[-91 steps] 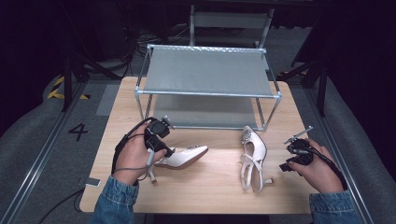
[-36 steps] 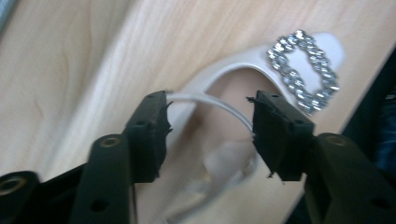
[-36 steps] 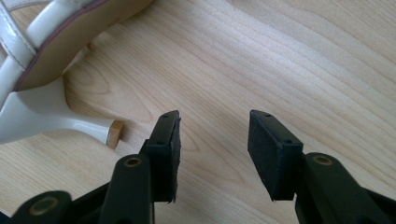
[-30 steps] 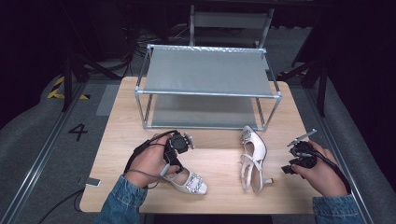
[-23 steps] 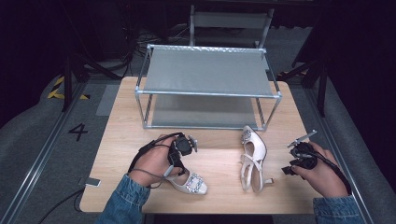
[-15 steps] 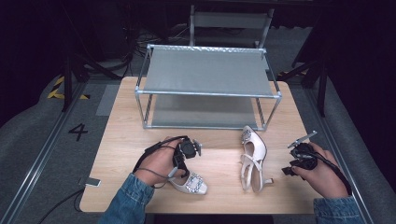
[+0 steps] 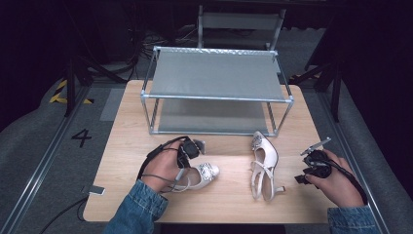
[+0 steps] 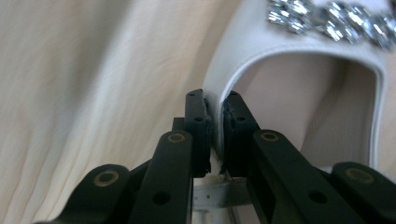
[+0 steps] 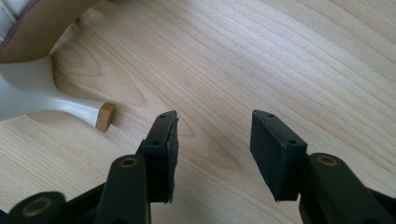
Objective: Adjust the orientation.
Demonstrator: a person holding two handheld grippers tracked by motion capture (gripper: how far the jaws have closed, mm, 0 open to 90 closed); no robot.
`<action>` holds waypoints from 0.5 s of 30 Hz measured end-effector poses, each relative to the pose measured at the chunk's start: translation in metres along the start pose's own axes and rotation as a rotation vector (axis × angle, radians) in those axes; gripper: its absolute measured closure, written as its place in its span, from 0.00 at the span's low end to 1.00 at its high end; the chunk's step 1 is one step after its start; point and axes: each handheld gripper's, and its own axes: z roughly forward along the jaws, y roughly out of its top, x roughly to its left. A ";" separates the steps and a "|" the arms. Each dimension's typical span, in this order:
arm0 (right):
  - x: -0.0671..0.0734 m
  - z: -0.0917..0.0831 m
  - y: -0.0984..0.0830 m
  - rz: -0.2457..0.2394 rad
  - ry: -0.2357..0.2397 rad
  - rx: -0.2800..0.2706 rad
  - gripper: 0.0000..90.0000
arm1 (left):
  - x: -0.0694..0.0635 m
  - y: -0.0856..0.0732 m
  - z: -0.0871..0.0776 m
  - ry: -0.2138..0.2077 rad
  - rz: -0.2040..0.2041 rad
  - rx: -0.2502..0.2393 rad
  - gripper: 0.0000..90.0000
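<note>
1. The left gripper has just been closing and now pinches the side rim of the white shoe near the table's front.
2. Thin, stiff rim: a sound hold. Light, glossy, probably slippery.
3. The right gripper gapes empty, near the other shoe's heel.

White shoes with sparkly stones, pale wood-grain table, grey rack

Left gripper just closed, fingers clamped tight, hand low over bench. Right gripper fingers apart, nothing between, held in right hand near bench edge.
</note>
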 end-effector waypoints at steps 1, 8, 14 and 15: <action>0.000 0.000 0.000 -0.001 0.000 0.001 0.59 | 0.011 -0.005 0.000 0.018 -0.076 -0.008 0.94; 0.000 0.000 -0.001 0.004 0.002 -0.001 0.58 | 0.035 -0.014 0.004 0.012 -0.179 -0.084 0.90; 0.000 0.001 -0.001 0.003 -0.002 0.001 0.58 | 0.027 -0.015 -0.013 0.003 -0.174 -0.157 0.71; 0.000 0.001 0.000 0.003 -0.003 0.001 0.58 | 0.025 -0.015 -0.016 -0.003 -0.161 -0.167 0.69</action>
